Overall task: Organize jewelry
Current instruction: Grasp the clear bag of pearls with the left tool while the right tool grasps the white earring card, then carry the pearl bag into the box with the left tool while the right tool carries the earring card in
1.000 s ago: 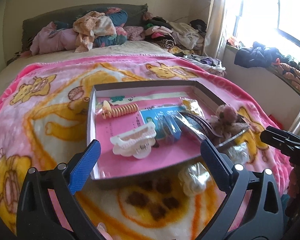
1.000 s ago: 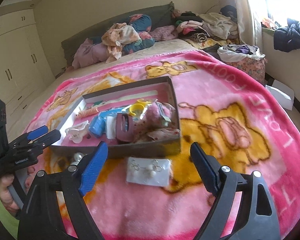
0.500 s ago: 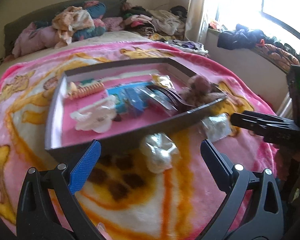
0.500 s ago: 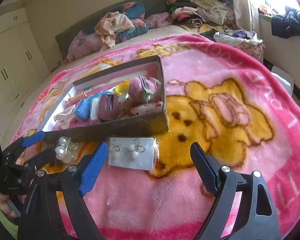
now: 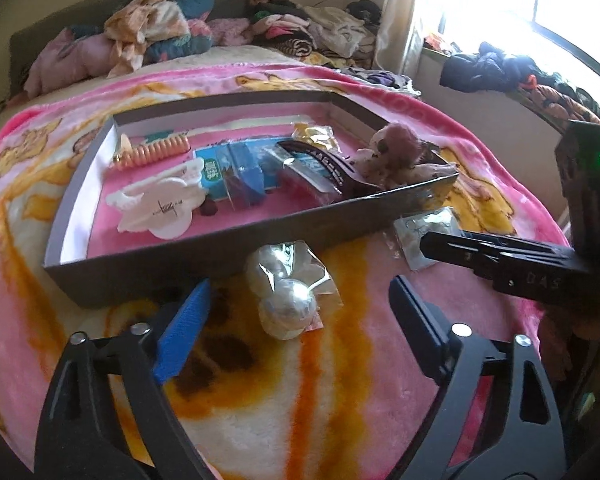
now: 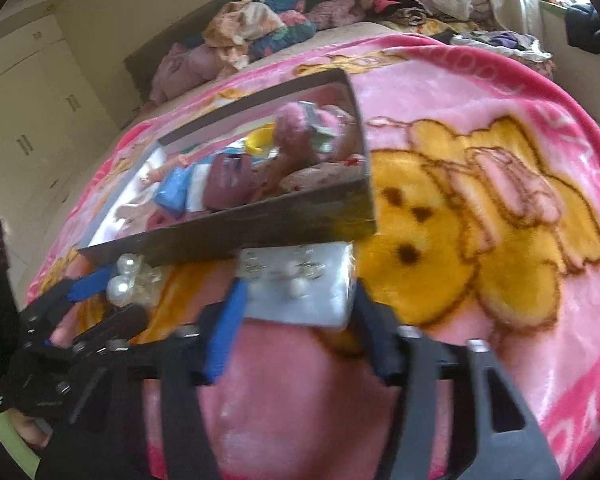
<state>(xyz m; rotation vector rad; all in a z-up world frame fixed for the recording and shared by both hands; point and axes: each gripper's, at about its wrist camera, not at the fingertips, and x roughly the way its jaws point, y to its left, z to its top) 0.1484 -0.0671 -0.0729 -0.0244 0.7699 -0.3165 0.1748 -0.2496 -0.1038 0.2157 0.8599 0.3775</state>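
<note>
A dark cardboard tray (image 5: 204,248) (image 6: 260,224) lies on the pink blanket and holds hair clips and small packets. A clear bag of large pearls (image 5: 286,300) (image 6: 126,280) lies on the blanket just in front of it. My left gripper (image 5: 296,320) is open, its fingers on either side of the pearl bag without touching it. A white card of pearl earrings (image 6: 300,284) (image 5: 424,232) lies in front of the tray's right end. My right gripper (image 6: 296,308) is half closed, both fingers around the card's near edge.
In the tray lie a white claw clip (image 5: 160,204), an orange spiral tie (image 5: 156,152), a blue packet (image 5: 236,172), a dark comb clip (image 5: 324,168) and a plush scrunchie (image 5: 396,148). Clothes are piled at the bed's head (image 5: 156,40). A window ledge (image 5: 500,76) runs along the right.
Both grippers have moved forward and down to the blanket. The left now straddles the pearl bag. The right has narrowed around the earring card.
</note>
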